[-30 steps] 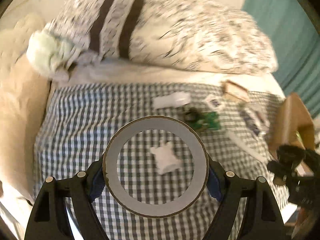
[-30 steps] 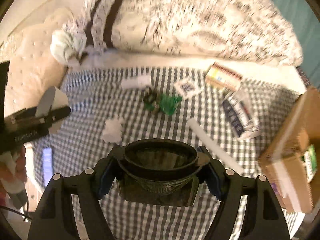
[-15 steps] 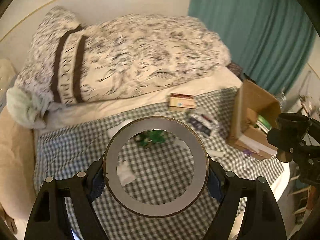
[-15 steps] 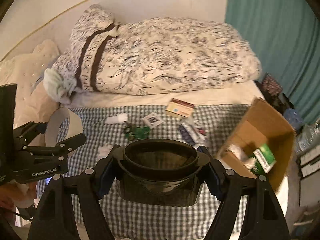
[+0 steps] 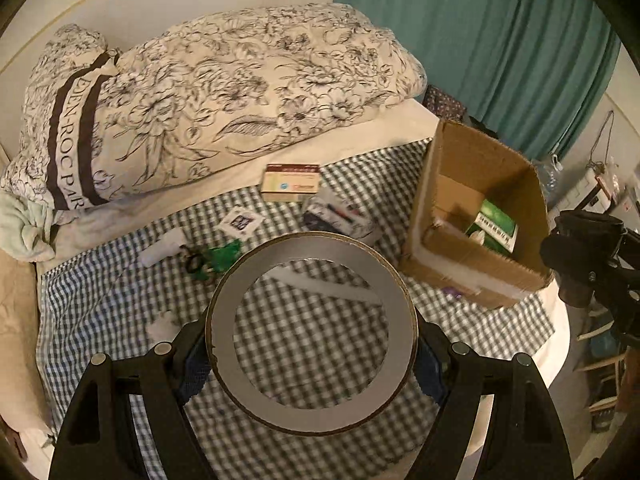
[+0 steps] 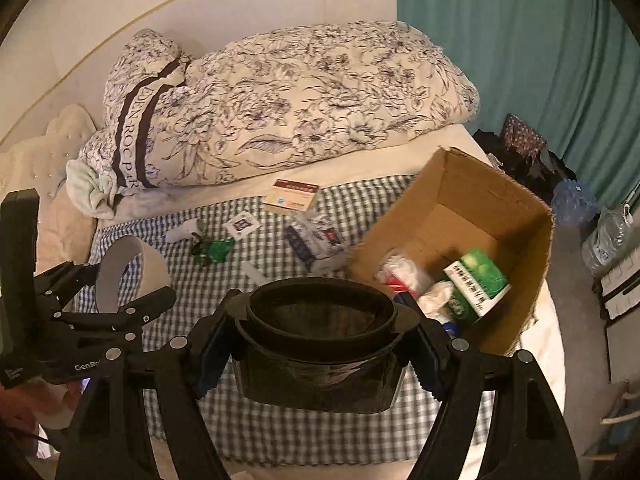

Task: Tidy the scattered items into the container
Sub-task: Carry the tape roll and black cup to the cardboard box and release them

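My left gripper [image 5: 312,360] is shut on a big tape roll [image 5: 312,416], a grey ring with a brown rim, held above the checked blanket [image 5: 100,304]. My right gripper [image 6: 320,356] is shut on a black round pot [image 6: 320,384], just left of the open cardboard box [image 6: 480,200], which stands at the bed's right edge and holds a green carton [image 6: 476,276] and white wads. Scattered on the blanket lie a cream box [image 5: 291,182], a blue-white packet [image 5: 340,216], a code card [image 5: 240,222], a white tube [image 5: 162,248], a green item [image 5: 218,258] and a white strip [image 5: 328,284].
A floral duvet [image 5: 240,92] is piled along the back of the bed. A teal curtain [image 5: 500,40] hangs behind the box. To the right of the mattress edge the floor is cluttered with bags and bottles [image 6: 576,200]. A pale green cloth [image 5: 24,228] lies at far left.
Both grippers have risen and swung right, bringing the cardboard box into full view. The tape roll and the black pot stay gripped as before.
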